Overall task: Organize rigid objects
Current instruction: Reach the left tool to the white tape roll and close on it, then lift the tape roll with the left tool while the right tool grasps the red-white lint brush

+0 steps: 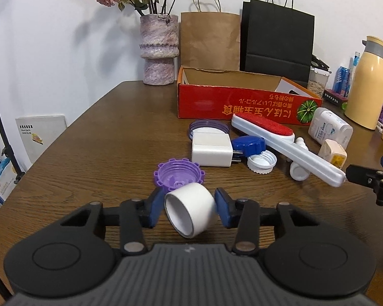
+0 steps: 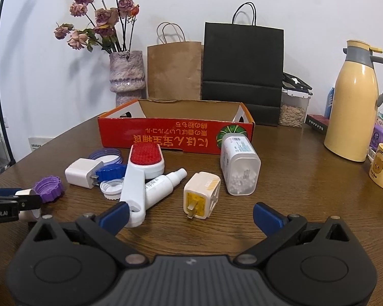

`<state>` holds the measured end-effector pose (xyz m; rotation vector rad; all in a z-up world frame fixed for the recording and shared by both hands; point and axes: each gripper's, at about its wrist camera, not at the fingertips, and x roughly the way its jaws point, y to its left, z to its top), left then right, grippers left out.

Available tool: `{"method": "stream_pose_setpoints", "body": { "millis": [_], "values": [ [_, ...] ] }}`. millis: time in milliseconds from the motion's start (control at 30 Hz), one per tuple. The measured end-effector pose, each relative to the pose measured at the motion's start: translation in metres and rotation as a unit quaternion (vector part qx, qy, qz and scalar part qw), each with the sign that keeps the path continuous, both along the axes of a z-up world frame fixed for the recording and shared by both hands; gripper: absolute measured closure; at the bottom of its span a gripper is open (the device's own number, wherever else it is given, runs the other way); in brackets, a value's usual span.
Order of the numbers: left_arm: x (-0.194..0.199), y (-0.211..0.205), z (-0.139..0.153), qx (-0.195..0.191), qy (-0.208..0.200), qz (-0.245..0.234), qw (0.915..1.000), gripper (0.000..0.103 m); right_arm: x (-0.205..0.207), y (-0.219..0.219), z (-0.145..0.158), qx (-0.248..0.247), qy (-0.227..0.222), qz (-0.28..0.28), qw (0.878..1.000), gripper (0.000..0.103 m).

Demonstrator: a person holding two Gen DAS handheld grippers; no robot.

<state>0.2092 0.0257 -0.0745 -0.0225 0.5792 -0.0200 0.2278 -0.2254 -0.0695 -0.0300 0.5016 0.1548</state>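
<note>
Desk: brown wood grain, clutter gathered mid-surface, bare in front of your right hand.

Red box: open-topped, at the back of the clutter, print upside down to you. Likely the bin for the loose pieces; from the right wrist view it looks empty as far as its inside shows, so the sorting seems barely begun.

Lint brush: lies across the spray bottle, propped rather than flat. Its handle end sits just beside your right inner finger, not held.

Pill bottle on its side, yellow plug near it, white charger touching the blue cap.

White ring: the piece in hand. Your left gripper has its fingers drawn in on either flank of it, tilted, open end toward the camera, just in front of the purple cap. Contact on the right flank is hard to confirm; I judge it gripped. Whether it is lifted clear I cannot tell.

Right gripper: fingers spread wide, nothing between them, idling low over the bare desk, presumably waiting its turn.

View differences: the left wrist view shows the grip on the ring squarely; the right shows only a sliver of ring behind the left gripper's black frame. The right view shows the box interior, the pill bottle's contents and the plug's prongs.
</note>
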Motion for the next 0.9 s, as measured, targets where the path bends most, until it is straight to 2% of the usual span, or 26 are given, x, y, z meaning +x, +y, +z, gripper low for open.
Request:
{"method": "stream_pose_setpoints", "body": {
  "millis": [600, 800, 900],
  "values": [
    [-0.009, 0.012, 0.018, -0.003, -0.028, 0.014, 0.9995, 0.058, 0.006, 0.019, 0.015, -0.003, -0.019, 0.030, 0.999, 0.001],
    [-0.009, 0.018, 0.024, -0.005, -0.040, 0.024, 0.9989, 0.059, 0.031, 0.038, 0.014, -0.013, -0.008, 0.057, 0.998, 0.015],
    [-0.008, 0.021, 0.027, -0.009, -0.043, 0.025, 0.9987, 0.059, 0.047, 0.046, 0.011, -0.014, 0.006, 0.075, 0.997, 0.027]
  ]
}}
